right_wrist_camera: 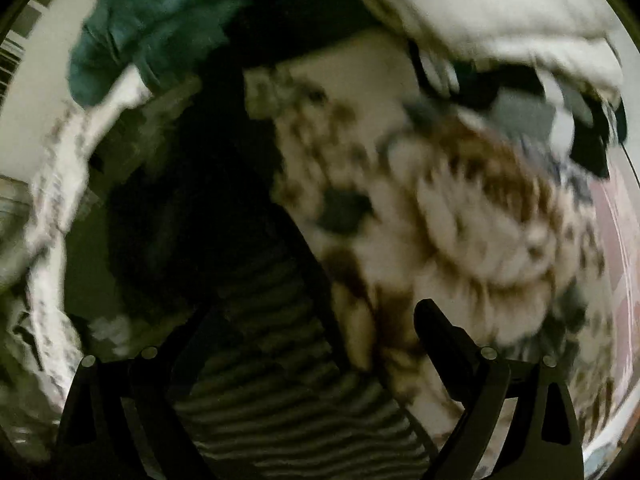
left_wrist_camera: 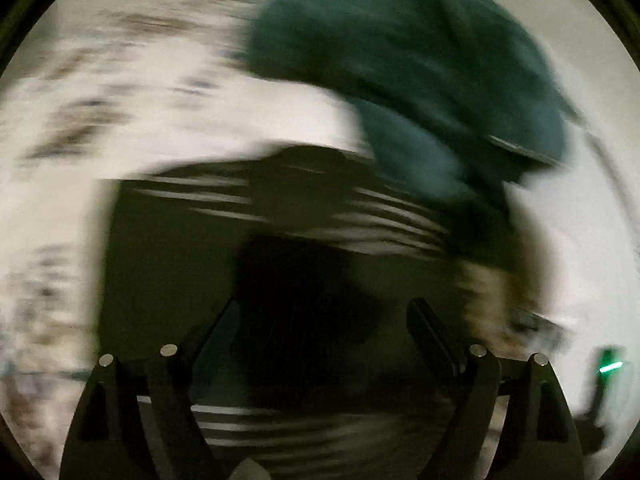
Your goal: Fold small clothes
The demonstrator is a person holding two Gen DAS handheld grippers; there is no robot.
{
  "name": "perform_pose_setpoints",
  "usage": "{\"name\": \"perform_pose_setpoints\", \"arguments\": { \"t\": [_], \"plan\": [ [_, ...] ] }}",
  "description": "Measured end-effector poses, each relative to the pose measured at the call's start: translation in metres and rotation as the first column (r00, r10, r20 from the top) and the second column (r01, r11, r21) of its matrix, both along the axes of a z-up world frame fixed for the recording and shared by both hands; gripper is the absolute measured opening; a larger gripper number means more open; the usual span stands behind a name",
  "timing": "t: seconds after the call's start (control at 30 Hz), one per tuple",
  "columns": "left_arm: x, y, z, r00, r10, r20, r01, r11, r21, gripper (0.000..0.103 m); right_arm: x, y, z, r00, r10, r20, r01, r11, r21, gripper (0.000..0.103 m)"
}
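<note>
- My left gripper (left_wrist_camera: 324, 320) has its jaws spread wide with nothing pinched between them; below them lies a dark striped garment (left_wrist_camera: 224, 240), spread fairly flat, probably so I can fold it next.
- A teal garment (left_wrist_camera: 420, 68) sits bunched beyond the striped one, overlapping its far right corner. I judge it is waiting its turn, since it is heaped rather than laid out.
- My right gripper (right_wrist_camera: 320, 328) also stands open and grips nothing. The striped cloth (right_wrist_camera: 288, 408) runs under its jaws, and a patterned bed cover (right_wrist_camera: 460, 208) fills the space to the right.
- Everything is blurred, so I cannot tell whether either finger touches the cloth.
- The striped piece's left edge and near corner show clean against the pale bedding (left_wrist_camera: 60, 208), so there is free room on that side to bring a fold over.
- A pale pillow (right_wrist_camera: 480, 12) and some dark clutter crowd the far side in the right view, leaving less room there.
</note>
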State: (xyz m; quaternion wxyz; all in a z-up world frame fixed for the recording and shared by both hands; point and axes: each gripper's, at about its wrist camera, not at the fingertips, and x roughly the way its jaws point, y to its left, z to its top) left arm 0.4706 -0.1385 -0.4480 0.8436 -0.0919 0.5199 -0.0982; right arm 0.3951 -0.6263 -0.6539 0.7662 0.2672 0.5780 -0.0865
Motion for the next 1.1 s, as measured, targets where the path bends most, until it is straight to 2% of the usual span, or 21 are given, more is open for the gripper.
{"name": "perform_pose_setpoints", "arguments": {
  "t": [0.07,0.1,0.17,0.23,0.3,0.33,0.37,0.43,0.47,0.57,0.63,0.7,0.73,0.77,0.8,0.83,0.97,1.1],
  "plan": [
    [0.009,0.062,-0.015,0.993,0.119,-0.008,-0.117,0.986,0.115,0.085,0.023,0.007,0.006,1.0,0.005,0.026,-0.005,0.999,0.033,0.097],
    [0.014,0.082,-0.025,0.987,0.156,-0.028,-0.151,0.979,0.136,0.085,0.034,0.019,0.008,1.0,0.01,0.027,-0.011,0.999,0.052,0.097],
    [0.028,0.12,-0.054,0.97,0.222,-0.097,-0.206,0.967,0.147,0.085,0.06,0.036,-0.006,1.0,0.013,0.0,-0.013,0.998,0.069,0.097],
    [0.037,0.137,-0.077,0.959,0.243,-0.146,-0.224,0.965,0.136,0.085,0.084,0.042,-0.027,0.999,0.025,-0.048,-0.021,0.997,0.077,0.095],
    [0.042,0.138,-0.095,0.954,0.24,-0.181,-0.221,0.968,0.117,0.085,0.104,0.05,-0.048,0.994,0.052,-0.093,-0.041,0.992,0.117,0.065],
    [0.043,0.135,-0.101,0.952,0.241,-0.187,-0.22,0.968,0.124,0.085,0.111,0.055,-0.052,0.993,0.066,-0.103,-0.056,0.994,0.097,0.018],
    [0.043,0.131,-0.104,0.954,0.238,-0.181,-0.215,0.967,0.138,0.085,0.114,0.058,-0.05,0.994,0.069,-0.087,-0.063,0.995,0.072,0.009],
    [0.045,0.131,-0.112,0.954,0.236,-0.184,-0.207,0.965,0.163,0.085,0.117,0.064,-0.032,0.997,0.081,-0.009,-0.081,0.996,-0.037,0.007],
    [0.046,0.135,-0.116,0.951,0.242,-0.193,-0.214,0.965,0.154,0.085,0.119,0.064,-0.026,0.997,0.081,0.001,-0.08,0.993,-0.09,0.007],
    [0.043,0.144,-0.122,0.945,0.24,-0.221,-0.224,0.97,0.093,0.085,0.127,0.06,-0.04,0.996,0.065,-0.063,-0.072,0.992,-0.108,0.006],
    [0.038,0.141,-0.113,0.954,0.216,-0.206,-0.193,0.973,0.13,0.085,0.133,0.064,-0.048,0.991,0.092,-0.097,-0.105,0.986,-0.128,0.006],
    [0.029,0.134,-0.097,0.967,0.183,-0.175,-0.15,0.971,0.185,0.085,0.136,0.064,-0.05,0.988,0.093,-0.12,-0.101,0.993,-0.059,0.016],
    [0.022,0.128,-0.084,0.976,0.159,-0.147,-0.126,0.97,0.21,0.085,0.132,0.063,-0.045,0.99,0.089,-0.113,-0.093,0.995,-0.027,0.035],
    [0.013,0.122,-0.071,0.983,0.138,-0.118,-0.108,0.968,0.228,0.087,0.123,0.061,-0.034,0.992,0.083,-0.096,-0.083,0.997,0.004,0.061],
    [0.003,0.114,-0.058,0.99,0.111,-0.091,-0.088,0.969,0.232,0.095,0.115,0.059,-0.025,0.993,0.08,-0.084,-0.077,0.997,0.031,0.07],
    [-0.008,0.107,-0.046,0.994,0.085,-0.071,-0.067,0.971,0.23,0.099,0.108,0.058,-0.017,0.994,0.082,-0.079,-0.078,0.996,0.053,0.074],
    [-0.063,0.055,-0.006,0.999,-0.017,-0.048,0.026,0.983,0.182,0.102,0.063,0.049,0.021,0.982,0.134,-0.131,-0.125,0.989,0.075,0.074],
    [-0.133,-0.019,0.006,0.988,-0.133,-0.082,0.142,0.982,0.123,0.102,0.011,0.023,0.057,0.963,0.219,-0.157,-0.213,0.975,0.058,0.074]
  ]
}}
